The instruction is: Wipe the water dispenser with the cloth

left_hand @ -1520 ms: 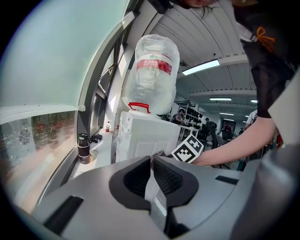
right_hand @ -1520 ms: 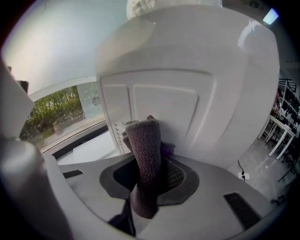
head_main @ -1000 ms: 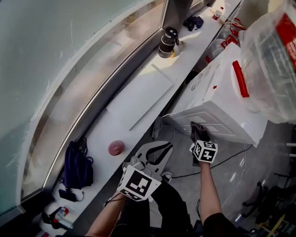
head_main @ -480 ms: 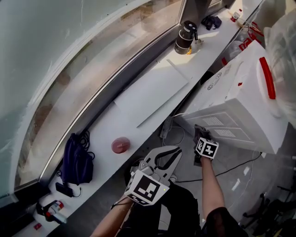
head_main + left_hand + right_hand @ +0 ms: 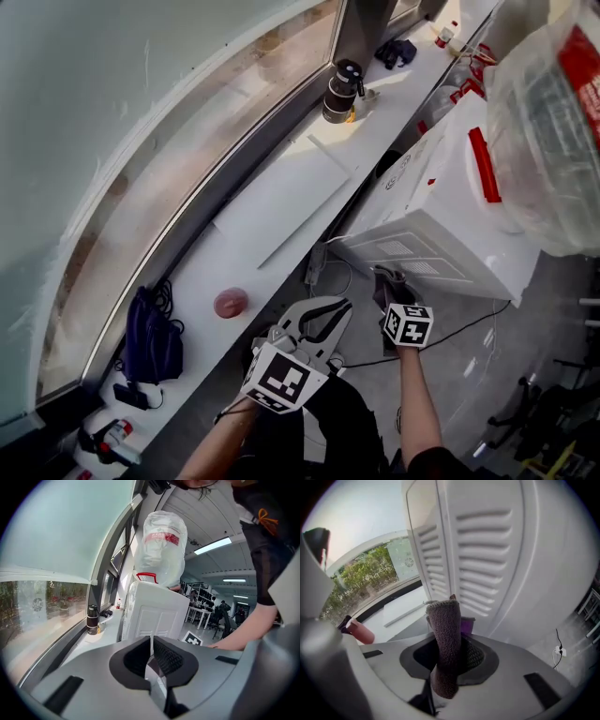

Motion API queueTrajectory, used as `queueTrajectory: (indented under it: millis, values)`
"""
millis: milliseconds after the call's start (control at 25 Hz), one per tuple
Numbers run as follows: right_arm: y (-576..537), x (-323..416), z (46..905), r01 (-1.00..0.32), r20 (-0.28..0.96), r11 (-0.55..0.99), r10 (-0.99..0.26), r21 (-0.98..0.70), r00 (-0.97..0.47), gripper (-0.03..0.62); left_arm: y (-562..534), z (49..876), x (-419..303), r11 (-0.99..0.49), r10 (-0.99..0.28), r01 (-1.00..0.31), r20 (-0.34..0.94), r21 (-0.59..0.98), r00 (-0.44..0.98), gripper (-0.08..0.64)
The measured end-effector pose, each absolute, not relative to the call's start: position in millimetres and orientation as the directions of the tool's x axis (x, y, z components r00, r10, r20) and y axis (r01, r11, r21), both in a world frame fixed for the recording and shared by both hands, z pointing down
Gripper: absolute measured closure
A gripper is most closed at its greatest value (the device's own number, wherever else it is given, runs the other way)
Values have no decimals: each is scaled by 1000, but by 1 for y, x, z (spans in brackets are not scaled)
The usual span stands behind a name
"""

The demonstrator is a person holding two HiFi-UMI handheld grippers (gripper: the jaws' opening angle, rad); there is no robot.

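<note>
The white water dispenser (image 5: pixel 441 211) stands at the right of the head view, with a clear water bottle (image 5: pixel 548 122) on top. My right gripper (image 5: pixel 392 292) is shut on a dark brownish cloth (image 5: pixel 386 277), held at the foot of the dispenser's vented panel. In the right gripper view the cloth (image 5: pixel 445 639) stands up out of the right gripper (image 5: pixel 452 657), close to the louvred panel (image 5: pixel 487 564). My left gripper (image 5: pixel 339 307) hangs lower left, shut with nothing in it. The left gripper (image 5: pixel 151 656) faces the dispenser (image 5: pixel 154 616) and bottle (image 5: pixel 161 550).
A long white ledge (image 5: pixel 272 211) runs under the curved window. On it are a black flask (image 5: pixel 339 89), a pink round object (image 5: pixel 231 302) and a dark blue bundle (image 5: pixel 152 337). A power strip (image 5: pixel 317 267) and a cable (image 5: pixel 469 323) lie on the floor by the dispenser.
The head view has swung about. My right gripper with the cloth has slid a little down and left along the vented panel. The left gripper has stayed shut in about the same place.
</note>
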State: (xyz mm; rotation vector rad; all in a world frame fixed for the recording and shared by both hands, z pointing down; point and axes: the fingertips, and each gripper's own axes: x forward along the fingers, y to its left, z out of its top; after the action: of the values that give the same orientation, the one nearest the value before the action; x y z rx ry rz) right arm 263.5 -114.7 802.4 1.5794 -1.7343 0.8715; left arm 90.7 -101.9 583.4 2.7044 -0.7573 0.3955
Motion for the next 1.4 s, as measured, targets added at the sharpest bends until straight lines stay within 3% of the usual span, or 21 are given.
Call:
queueTrajectory:
  millis: [240, 840, 1400]
  values:
    - [-88, 265, 694, -991, 752, 68, -646, -119, -135, 486, -106, 549, 106, -834, -426, -505, 324, 222, 845, 531]
    - [-83, 320, 466, -999, 522, 36, -853, 32, -14, 486, -88, 497, 144, -886, -351, -418, 296, 204, 888, 531]
    - [-96, 336, 513, -996, 545, 17, -838, 85, 33, 486, -81, 507, 143, -869, -373, -445, 303, 217, 877, 531]
